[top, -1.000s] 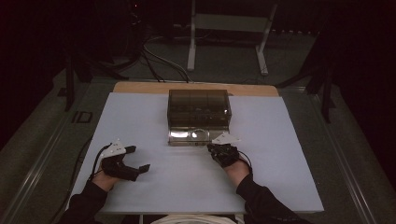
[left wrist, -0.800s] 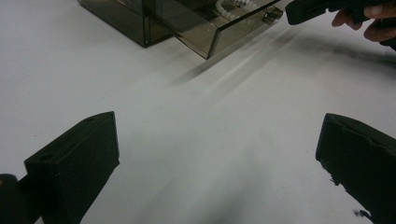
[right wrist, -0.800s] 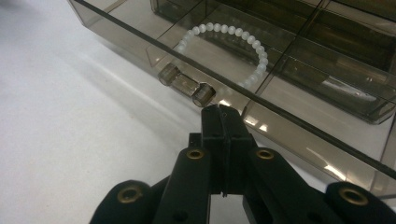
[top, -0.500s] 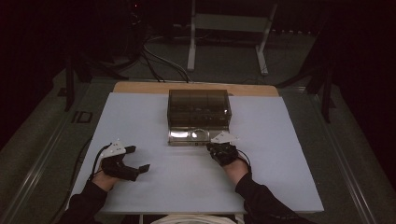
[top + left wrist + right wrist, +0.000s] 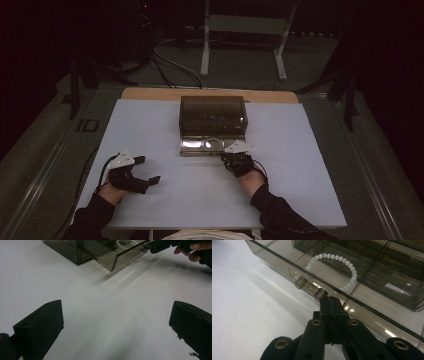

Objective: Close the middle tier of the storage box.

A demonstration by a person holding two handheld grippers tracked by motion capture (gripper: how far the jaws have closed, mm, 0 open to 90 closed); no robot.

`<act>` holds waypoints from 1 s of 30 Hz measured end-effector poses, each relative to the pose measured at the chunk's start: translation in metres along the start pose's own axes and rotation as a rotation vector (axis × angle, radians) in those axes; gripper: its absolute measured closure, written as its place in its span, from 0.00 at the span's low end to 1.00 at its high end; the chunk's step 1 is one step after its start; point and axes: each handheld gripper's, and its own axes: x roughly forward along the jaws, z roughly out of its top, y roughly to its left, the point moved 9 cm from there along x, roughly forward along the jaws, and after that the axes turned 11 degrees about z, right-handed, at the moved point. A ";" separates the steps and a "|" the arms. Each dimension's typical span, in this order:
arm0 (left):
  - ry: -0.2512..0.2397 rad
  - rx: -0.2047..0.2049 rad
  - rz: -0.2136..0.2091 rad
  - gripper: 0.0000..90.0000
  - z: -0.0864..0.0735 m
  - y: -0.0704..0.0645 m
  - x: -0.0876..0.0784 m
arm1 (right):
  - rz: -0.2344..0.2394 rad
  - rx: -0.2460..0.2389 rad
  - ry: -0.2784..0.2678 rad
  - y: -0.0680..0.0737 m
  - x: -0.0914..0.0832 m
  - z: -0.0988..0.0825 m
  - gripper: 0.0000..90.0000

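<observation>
Your drawer [image 5: 342, 282] already stands pulled out of the smoky box [image 5: 213, 114], straight ahead of your right claw [image 5: 331, 299], and a bead bracelet [image 5: 334, 270] lies in it just beyond the front wall. By my reading 1 thing is left: either lift the bracelet out or slide the drawer home. The right claw is pressed together at the end of the small handle [image 5: 310, 288], holding nothing I can make out. Your left claw [image 5: 117, 322] is spread wide over bare table [image 5: 120, 302], well apart from the box.
</observation>
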 end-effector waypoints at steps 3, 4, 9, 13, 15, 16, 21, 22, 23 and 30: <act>0.001 0.003 0.002 0.01 0.000 0.000 0.000 | 0.000 0.000 -0.002 0.000 0.000 0.000 1.00; 0.000 0.000 0.000 0.01 0.000 0.000 0.000 | 0.001 0.000 -0.002 0.000 0.000 0.000 1.00; 0.000 0.001 0.002 0.01 0.000 0.000 0.000 | -0.004 -0.001 -0.006 -0.001 0.000 0.001 1.00; 0.000 -0.001 0.000 0.01 0.000 0.000 0.000 | -0.011 -0.005 -0.008 -0.003 0.000 0.003 1.00; 0.001 -0.001 0.001 0.01 0.000 0.001 0.000 | -0.012 -0.003 -0.007 -0.004 0.000 0.003 1.00; 0.001 -0.001 0.000 0.01 0.000 0.001 0.000 | -0.015 -0.003 -0.009 -0.004 0.000 0.003 1.00; 0.001 -0.002 0.000 0.01 0.000 0.001 0.000 | -0.017 0.000 -0.010 -0.007 -0.001 0.004 1.00; 0.001 -0.001 0.001 0.01 0.000 0.001 0.000 | -0.017 -0.001 -0.008 -0.007 -0.001 0.004 1.00; 0.001 -0.004 -0.001 0.01 0.000 0.001 0.000 | -0.019 -0.005 -0.007 -0.007 -0.001 0.004 1.00; 0.000 -0.004 -0.001 0.01 0.000 0.001 0.000 | -0.025 -0.007 -0.013 -0.008 0.001 0.006 1.00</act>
